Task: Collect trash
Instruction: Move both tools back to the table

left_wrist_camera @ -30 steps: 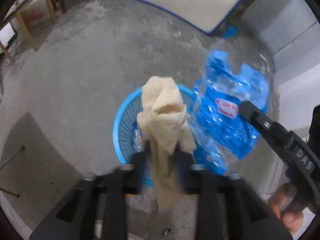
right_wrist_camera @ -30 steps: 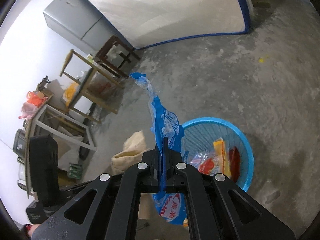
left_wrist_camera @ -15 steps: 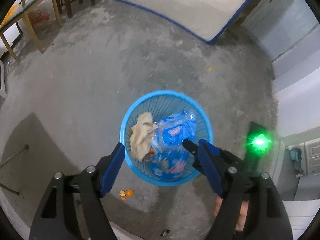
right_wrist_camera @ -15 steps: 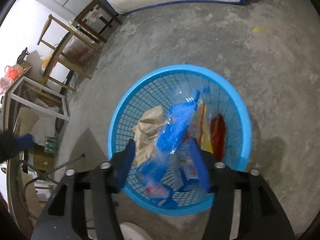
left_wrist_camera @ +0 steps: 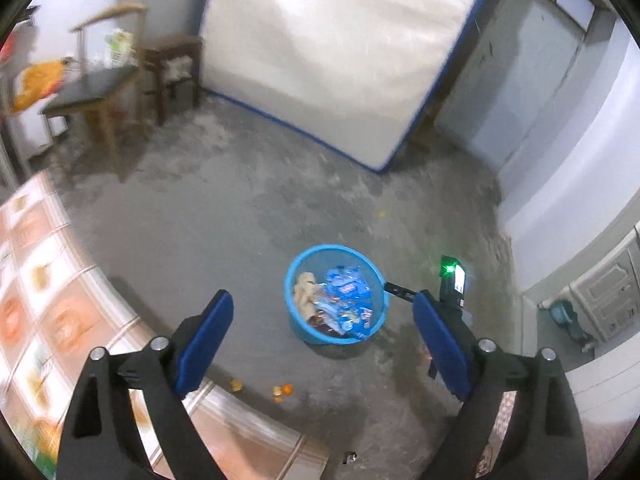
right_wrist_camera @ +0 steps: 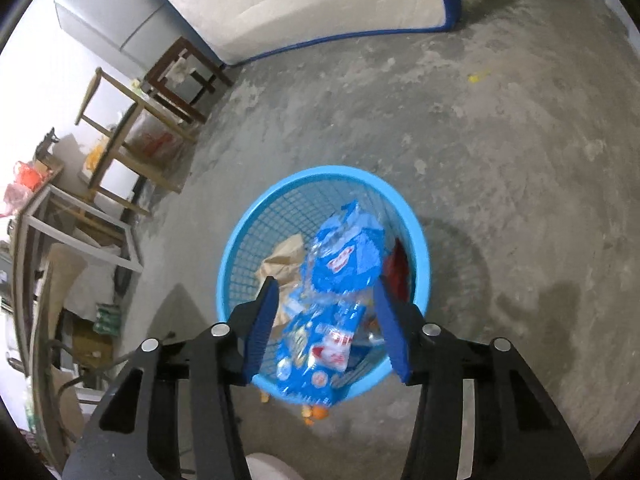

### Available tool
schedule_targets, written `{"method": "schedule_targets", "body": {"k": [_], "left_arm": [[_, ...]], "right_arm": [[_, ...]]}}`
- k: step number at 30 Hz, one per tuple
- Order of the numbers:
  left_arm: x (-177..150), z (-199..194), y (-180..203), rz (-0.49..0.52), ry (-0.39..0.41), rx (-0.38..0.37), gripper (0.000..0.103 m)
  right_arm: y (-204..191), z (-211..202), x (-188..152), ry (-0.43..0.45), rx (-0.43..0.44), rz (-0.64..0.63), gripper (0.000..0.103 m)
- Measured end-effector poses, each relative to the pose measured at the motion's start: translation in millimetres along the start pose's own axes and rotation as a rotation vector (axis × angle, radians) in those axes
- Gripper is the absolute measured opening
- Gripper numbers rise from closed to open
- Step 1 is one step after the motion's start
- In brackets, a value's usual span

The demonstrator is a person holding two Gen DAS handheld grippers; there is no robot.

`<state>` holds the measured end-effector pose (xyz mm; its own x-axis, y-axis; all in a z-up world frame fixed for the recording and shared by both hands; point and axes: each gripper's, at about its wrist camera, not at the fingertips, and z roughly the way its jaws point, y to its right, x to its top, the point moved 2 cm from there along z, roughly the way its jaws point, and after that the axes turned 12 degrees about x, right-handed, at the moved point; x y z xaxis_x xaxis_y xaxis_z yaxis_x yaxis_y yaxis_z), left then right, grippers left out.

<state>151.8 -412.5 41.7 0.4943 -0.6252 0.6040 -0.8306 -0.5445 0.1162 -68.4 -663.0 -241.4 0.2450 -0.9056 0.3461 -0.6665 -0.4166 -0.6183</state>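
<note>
Round blue plastic mesh basket [right_wrist_camera: 320, 184] sits on grey concrete floor [left_wrist_camera: 240, 208], holding a crumpled blue-and-clear plastic wrapper [right_wrist_camera: 344, 256] and a beige crumpled paper wad [right_wrist_camera: 282, 260]. Left gripper [left_wrist_camera: 320, 338] high above it, jaws just opened wide, empty. Right gripper [right_wrist_camera: 326, 322] over the basket, jaws just narrowing to half-open, pads clear of the wrapper. Orange scraps [left_wrist_camera: 282, 390] lie on the floor just beside the basket.

Left gripper [left_wrist_camera: 322, 336]: high, angled steeply down, jaws just opened wide, nothing between them. Right gripper [right_wrist_camera: 326, 322]: low, pitched steeply down, jaws part-open, just narrowed slightly, gripping nothing. Its black body [left_wrist_camera: 450, 284] shows green light from left view.
</note>
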Motion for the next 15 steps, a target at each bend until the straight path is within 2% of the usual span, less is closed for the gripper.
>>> {"method": "schedule_targets", "body": {"k": [3, 6, 9, 11, 15], "left_arm": [[-30.9, -50.7, -34.9, -0.085, 0.068, 0.049, 0.094], [-74.8, -94.0, -70.5, -0.212, 0.133, 0.108, 0.095], [-120.3, -124.9, -96.9, -0.311, 0.159, 0.18, 0.096], [-141.7, -141.0, -106.5, -0.346, 0.172, 0.216, 0.096], [-179.8, -179.3, -121.9, -0.348, 0.21, 0.394, 0.096]], "right_arm": [[-18.2, -15.0, -16.6, 0.004, 0.036, -0.024, 0.048], [-43.5, -34.7, -39.7, 0.009, 0.089, -0.048, 0.05], [-68.7, -50.7, -65.3, 0.001, 0.122, -0.063, 0.052], [-91.1, -61.2, -86.7, -0.022, 0.144, -0.089, 0.053], [-143.9, -76.1, -127.4, -0.086, 0.157, -0.193, 0.053]]}}
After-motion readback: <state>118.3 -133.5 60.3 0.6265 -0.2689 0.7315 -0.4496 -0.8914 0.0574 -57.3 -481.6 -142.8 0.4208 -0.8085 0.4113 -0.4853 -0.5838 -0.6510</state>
